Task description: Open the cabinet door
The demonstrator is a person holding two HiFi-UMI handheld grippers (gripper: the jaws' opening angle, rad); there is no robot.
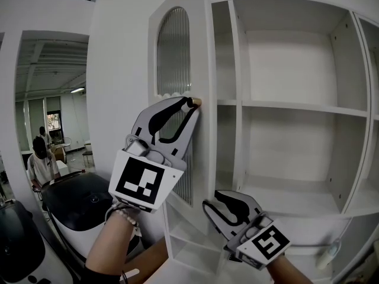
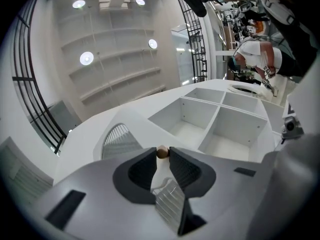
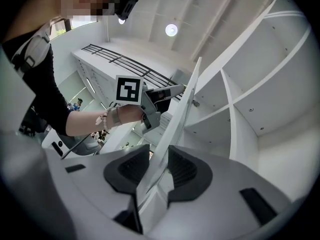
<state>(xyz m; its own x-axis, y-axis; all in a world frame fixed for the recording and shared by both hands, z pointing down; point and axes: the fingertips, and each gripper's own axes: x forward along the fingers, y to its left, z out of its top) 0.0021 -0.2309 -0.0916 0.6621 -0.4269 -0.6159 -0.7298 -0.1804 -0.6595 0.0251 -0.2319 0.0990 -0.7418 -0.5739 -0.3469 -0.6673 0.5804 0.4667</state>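
1. Two tongs are on the cabinet door point(image 1: 200, 46). The door is white with an arched ribbed glass panel point(image 1: 173, 52) and a small wooden knob point(image 1: 196, 102) at its free edge.
2. Door position: it is swung well out from the cabinet point(image 1: 361, 70), and open shelves point(image 1: 296, 108) show to the right of the knob. By my read the opening is mostly done.
3. Left tongs point(image 1: 188, 106): clamped on the knob at the very tips only. The knob sits between the two pad ends, not deeper in the jaws.
4. Right tongs point(image 1: 224, 207): well below the knob on the same free edge. The jaws are apart, with the door edge running up between them. The pads do not look pressed on it, so they are not gripping.
5. Risk: the knob could slip out of the left tongs. The cause would be the tip-only hold on a small round knob. Pulling off-axis from the knob, or rolling the hand, could pop it free and let the door drift.
6. Risk: the right tongs could scrape or bind on the edge below the knob. That happens if the door swings while the jaws straddle it, or if the tongs twist.
7. Risk: strain on the hinge side, opposite the knob, if the two tongs push in different directions or the door is forced past its stop.
8. The hinges are not visible, so I cannot tell how much travel is left.
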